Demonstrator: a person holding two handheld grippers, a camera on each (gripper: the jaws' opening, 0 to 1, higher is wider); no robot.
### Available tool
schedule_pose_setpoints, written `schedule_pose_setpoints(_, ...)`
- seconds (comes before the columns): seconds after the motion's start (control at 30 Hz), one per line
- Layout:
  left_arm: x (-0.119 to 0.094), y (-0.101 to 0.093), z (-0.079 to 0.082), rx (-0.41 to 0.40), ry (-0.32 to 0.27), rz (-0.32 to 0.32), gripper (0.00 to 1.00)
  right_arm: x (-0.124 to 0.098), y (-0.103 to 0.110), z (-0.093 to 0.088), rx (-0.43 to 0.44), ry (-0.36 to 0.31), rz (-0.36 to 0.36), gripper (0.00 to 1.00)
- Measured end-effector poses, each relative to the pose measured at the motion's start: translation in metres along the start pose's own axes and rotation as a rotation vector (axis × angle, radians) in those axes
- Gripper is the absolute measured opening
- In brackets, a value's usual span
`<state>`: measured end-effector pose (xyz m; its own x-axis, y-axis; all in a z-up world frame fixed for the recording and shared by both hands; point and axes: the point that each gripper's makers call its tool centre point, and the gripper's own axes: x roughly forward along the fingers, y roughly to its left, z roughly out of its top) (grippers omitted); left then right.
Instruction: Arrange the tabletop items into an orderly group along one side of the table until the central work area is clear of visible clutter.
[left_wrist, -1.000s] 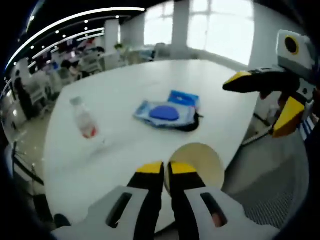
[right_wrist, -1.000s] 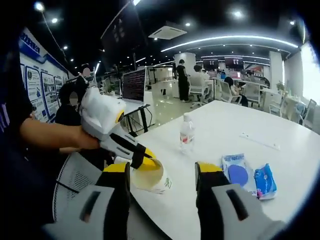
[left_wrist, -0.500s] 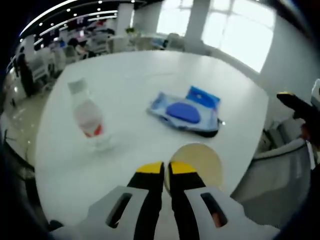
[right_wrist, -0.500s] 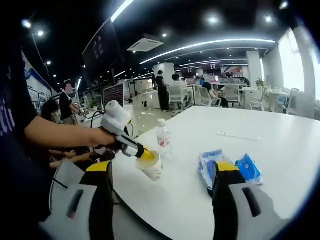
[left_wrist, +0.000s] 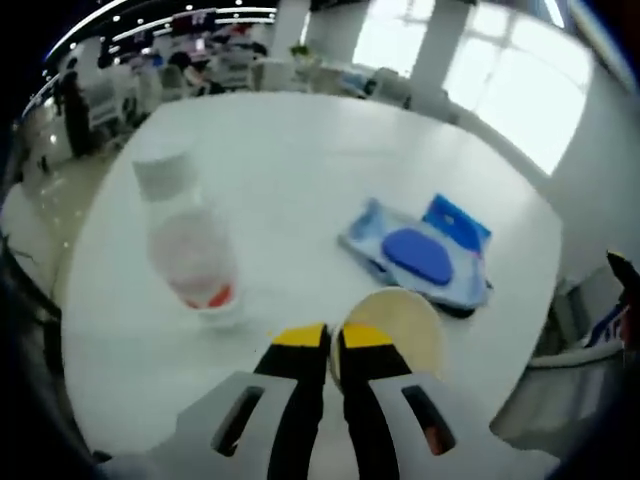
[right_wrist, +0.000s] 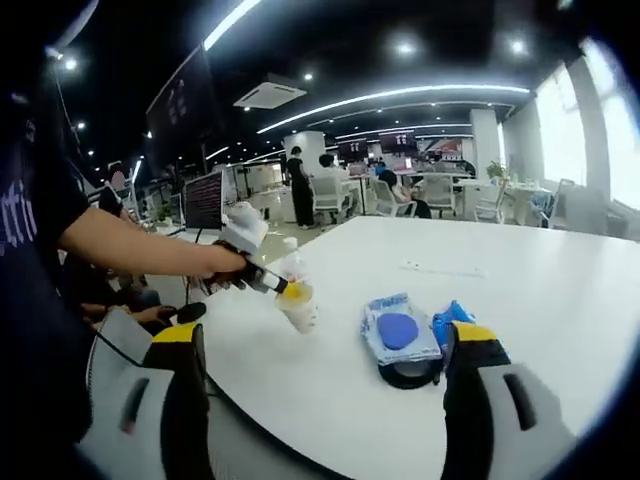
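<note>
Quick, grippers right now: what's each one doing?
Left hand-held gripper: shut on the paper cup by its rim.
Right hand-held gripper: open, holding nothing.

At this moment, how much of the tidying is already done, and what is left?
Little looks done: the water bottle, the wet-wipe packs and a dark round thing under them lie apart on the white table. In hand: the left hand-held gripper is shut on the paper cup, held over the table. The right hand-held gripper is open and holds nothing. Left: grouping everything along one side.
</note>
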<state>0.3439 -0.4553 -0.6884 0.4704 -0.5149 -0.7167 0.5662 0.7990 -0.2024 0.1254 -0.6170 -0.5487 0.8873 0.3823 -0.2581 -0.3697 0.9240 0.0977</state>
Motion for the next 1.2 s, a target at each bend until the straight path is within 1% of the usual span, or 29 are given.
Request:
schedule_pose_setpoints(0.07,0.003,0.004,0.002,-0.011,-0.002,0.018,0.02,-0.001,-0.003,-0.003,0.024,-0.005,-0.004,1.00)
schedule_pose_setpoints(0.1,0.006,0.006,0.003,-0.036,-0.002,0.025,0.02,-0.002,-0.006,-0.005,0.024,-0.003,-0.013,1.00)
schedule_pose_setpoints(0.2,0.012,0.011,0.006,-0.067,-0.001,0.040,0.02,-0.002,-0.011,-0.004,-0.016,-0.009,-0.035,1.00)
schedule_pose_setpoints(0.3,0.017,0.017,0.009,-0.108,0.003,0.057,0.02,-0.001,-0.014,-0.007,-0.044,0.012,-0.043,1.00)
schedule_pose_setpoints(0.4,0.022,0.019,0.011,-0.136,0.002,0.061,0.02,-0.002,-0.016,-0.010,-0.066,0.023,-0.052,1.00)
schedule_pose_setpoints(0.57,0.031,0.022,0.009,-0.145,0.015,0.073,0.02,-0.005,-0.023,-0.014,-0.072,0.036,-0.071,0.99)
schedule_pose_setpoints(0.7,0.033,0.022,0.010,-0.158,0.007,0.075,0.06,-0.006,-0.028,-0.016,-0.065,0.041,-0.087,0.98)
schedule_pose_setpoints(0.83,0.032,0.023,0.011,-0.152,-0.001,0.071,0.12,-0.004,-0.030,-0.018,-0.070,0.056,-0.086,0.98)
schedule_pose_setpoints(0.93,0.026,0.021,0.014,-0.132,-0.025,0.066,0.20,-0.003,-0.030,-0.019,-0.080,0.061,-0.082,0.98)
schedule_pose_setpoints(1.0,0.022,0.019,0.014,-0.124,-0.030,0.057,0.22,-0.002,-0.030,-0.020,-0.078,0.061,-0.080,0.98)
schedule_pose_setpoints(1.13,0.014,0.014,0.012,-0.079,-0.037,0.037,0.29,-0.001,-0.028,-0.021,-0.080,0.066,-0.071,0.98)
schedule_pose_setpoints(1.17,0.012,0.013,0.012,-0.060,-0.039,0.036,0.31,-0.001,-0.027,-0.021,-0.080,0.066,-0.070,0.98)
schedule_pose_setpoints(1.2,0.009,0.011,0.011,-0.023,-0.041,0.036,0.34,-0.001,-0.027,-0.021,-0.082,0.066,-0.068,0.98)
